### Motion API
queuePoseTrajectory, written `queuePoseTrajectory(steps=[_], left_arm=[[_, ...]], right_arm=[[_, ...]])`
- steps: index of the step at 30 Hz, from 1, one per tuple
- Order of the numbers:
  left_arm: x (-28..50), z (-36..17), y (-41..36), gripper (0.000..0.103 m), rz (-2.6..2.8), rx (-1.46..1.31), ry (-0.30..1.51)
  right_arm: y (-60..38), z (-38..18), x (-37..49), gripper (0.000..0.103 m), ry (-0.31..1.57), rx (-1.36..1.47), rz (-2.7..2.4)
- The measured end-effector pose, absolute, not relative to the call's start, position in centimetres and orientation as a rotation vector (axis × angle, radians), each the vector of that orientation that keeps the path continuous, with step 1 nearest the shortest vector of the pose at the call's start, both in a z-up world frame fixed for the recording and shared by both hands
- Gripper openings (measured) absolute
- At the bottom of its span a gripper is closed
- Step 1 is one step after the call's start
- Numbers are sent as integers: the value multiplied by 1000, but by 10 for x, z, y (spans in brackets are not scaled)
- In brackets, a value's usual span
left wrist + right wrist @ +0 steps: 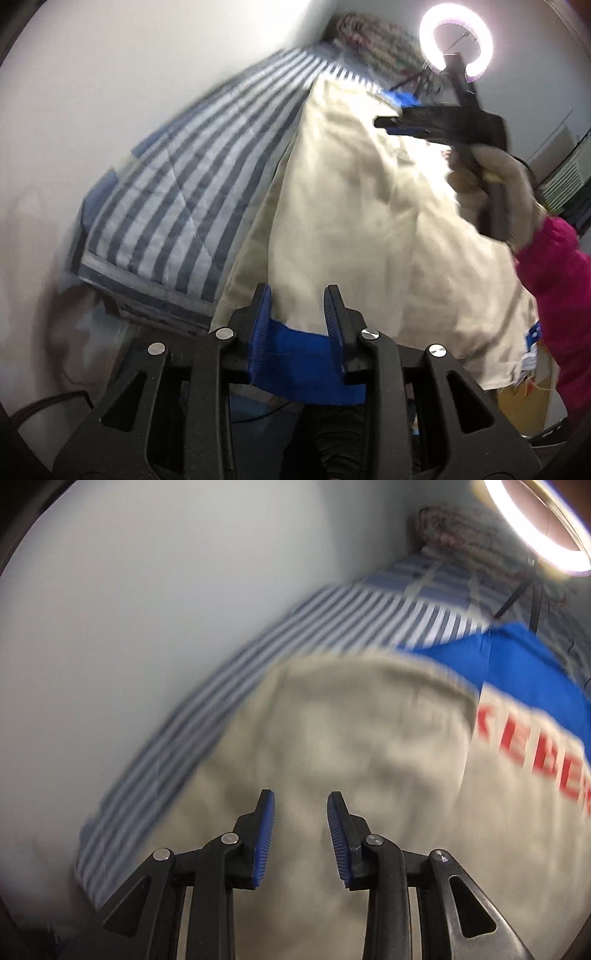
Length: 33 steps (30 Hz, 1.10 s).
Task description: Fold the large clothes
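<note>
Here, seen from the left wrist, a large cream garment (351, 206) lies spread over a bed with a blue-and-white striped cover (177, 177), pushed up against a pale wall (110, 74). The left gripper (297, 317) points down at the garment's near edge, its jaws standing apart with a blue band of the cloth visible between them; the pads do not press on it, so the cloth looks released rather than held. Further along, a gloved hand (495, 192) with a pink sleeve (554, 277) holds the right gripper (384, 123) over the far part of the garment. A ring light (456, 40) glares above, likely there to light the work.

From the right wrist, the picture is blurred. The right gripper (301, 827) hovers over plain cream fabric (332, 738), jaws apart, with nothing between them. To the right the garment shows a blue panel (517, 657) and red lettering (535, 746). The striped cover (184, 716) runs along the wall behind. Both grippers standing empty suggests a fold was just laid and the next grasp is being sought.
</note>
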<state>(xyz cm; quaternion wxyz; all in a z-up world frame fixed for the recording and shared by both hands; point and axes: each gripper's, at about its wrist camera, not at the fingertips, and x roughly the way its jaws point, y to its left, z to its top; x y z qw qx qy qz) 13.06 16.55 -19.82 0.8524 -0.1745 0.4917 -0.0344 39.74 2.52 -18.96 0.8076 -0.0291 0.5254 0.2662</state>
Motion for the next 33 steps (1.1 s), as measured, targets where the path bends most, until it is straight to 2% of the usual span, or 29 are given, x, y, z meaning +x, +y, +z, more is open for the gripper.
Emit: queuePoseTrajectory(steps=[4, 7, 11, 17, 22, 28, 33], left_arm=[[136, -226, 175, 29, -21, -384, 1101], [134, -214, 181, 29, 9, -375, 1066], [138, -202, 192, 38, 10, -410, 1009], [154, -221, 214, 38, -54, -625, 1057], [148, -234, 221, 42, -53, -696, 1081], [141, -235, 220, 44, -61, -676, 1074], [140, -229, 215, 44, -70, -639, 1065]], right_arm=[[30, -230, 355, 31, 1163, -260, 550], [29, -232, 338, 33, 1109, -362, 519], [20, -200, 313, 32, 1080, -268, 561], [28, -168, 231, 32, 1046, -200, 726], [46, -182, 179, 32, 1061, -177, 784], [62, -228, 174, 33, 1151, -233, 749], [57, -217, 174, 32, 1152, -179, 746]])
